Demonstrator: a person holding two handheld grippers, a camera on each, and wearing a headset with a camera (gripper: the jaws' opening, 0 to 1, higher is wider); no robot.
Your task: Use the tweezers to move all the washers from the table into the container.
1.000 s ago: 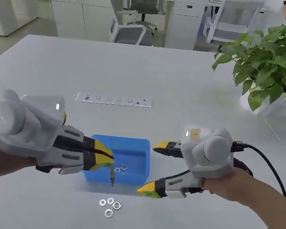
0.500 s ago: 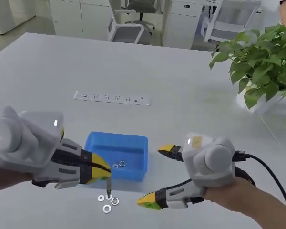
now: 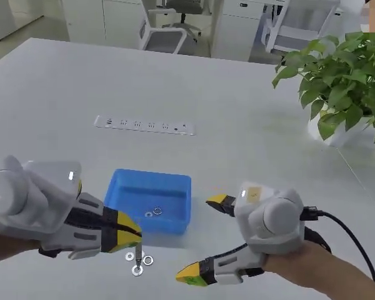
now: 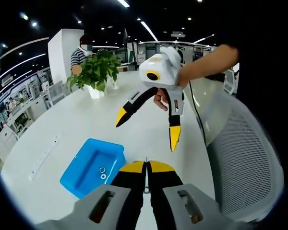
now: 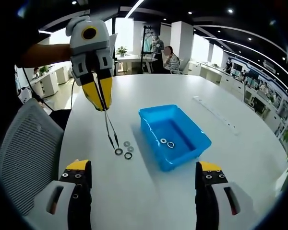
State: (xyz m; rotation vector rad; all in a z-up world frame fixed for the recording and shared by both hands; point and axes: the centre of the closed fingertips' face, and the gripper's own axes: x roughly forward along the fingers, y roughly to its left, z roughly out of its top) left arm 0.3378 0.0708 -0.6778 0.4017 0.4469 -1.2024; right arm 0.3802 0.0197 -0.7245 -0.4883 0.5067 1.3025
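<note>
My left gripper is shut on thin metal tweezers, which point down at the table in front of the blue container. The tweezers' tips rest at one of several loose washers; I cannot tell whether that washer is pinched. Two washers lie inside the container. To the right of the container my right gripper is held open and empty. In the left gripper view, the jaws are closed on the tweezers, with the right gripper ahead of them.
A white power strip lies beyond the container. A potted plant stands at the table's far right. The right gripper trails a black cable. Office chairs stand past the far edge, and a mesh chair at the near side.
My left gripper has carried the tweezers back from the container's front edge, toward me, down to the loose washers. The right gripper has stayed open, shifting slightly.
</note>
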